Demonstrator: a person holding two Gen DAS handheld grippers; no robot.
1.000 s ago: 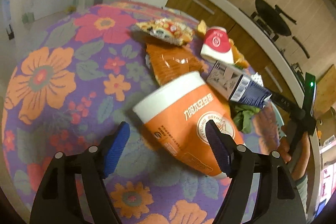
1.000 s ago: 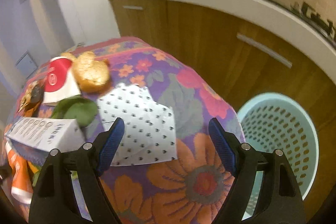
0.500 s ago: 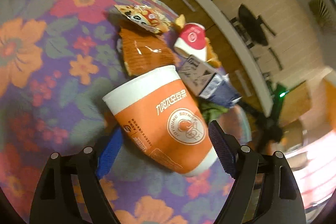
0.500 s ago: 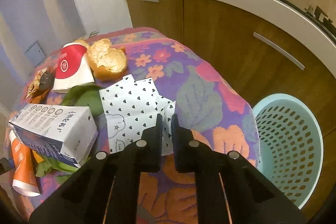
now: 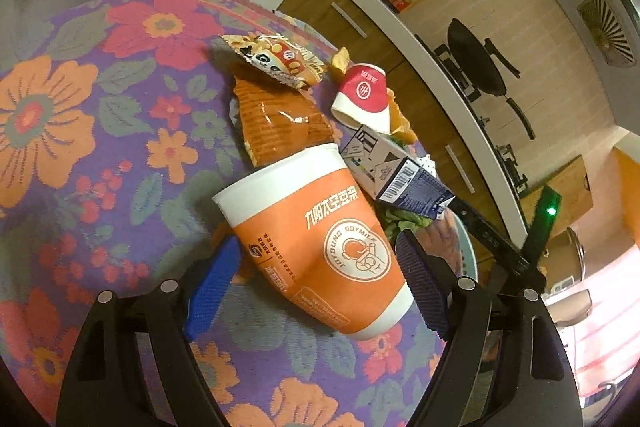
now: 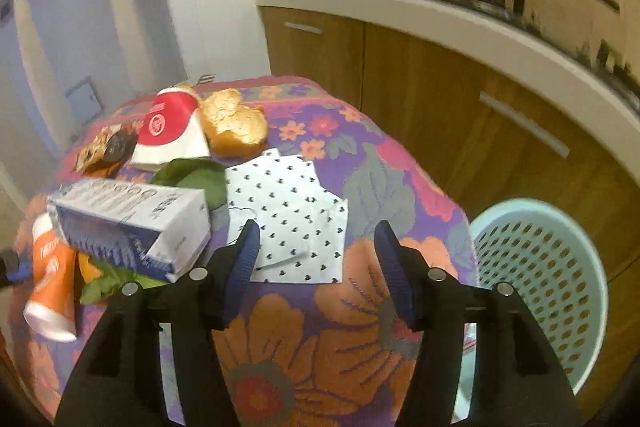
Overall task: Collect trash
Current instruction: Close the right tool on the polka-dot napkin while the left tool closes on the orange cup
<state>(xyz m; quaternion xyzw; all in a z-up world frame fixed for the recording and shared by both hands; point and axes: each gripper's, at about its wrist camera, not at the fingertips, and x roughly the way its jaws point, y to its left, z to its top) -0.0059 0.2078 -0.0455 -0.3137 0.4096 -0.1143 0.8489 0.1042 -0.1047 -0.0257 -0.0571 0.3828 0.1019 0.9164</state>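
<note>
Half a second earlier your right gripper [image 6: 318, 259] had its jaws pinched almost together over the white heart-printed paper napkin [image 6: 290, 213]; they then stood wide apart again, holding nothing, with the napkin lying flat on the flowered purple surface [image 6: 320, 359] between the fingertips. That attempt seemingly came away empty, so the napkin still needed a fresh grasp before it could go into the pale blue perforated plastic basket [image 6: 540, 279] just beyond the surface's edge.

Your left gripper [image 5: 316, 287] was also spread wide, straddling the tipped orange-and-white paper soymilk cup [image 5: 320, 247]. From the blurred right view I could not tell whether its pads touched the cup. Compared with a second before, the cup sat deeper between the fingers, so closing looked like your next move there.
</note>
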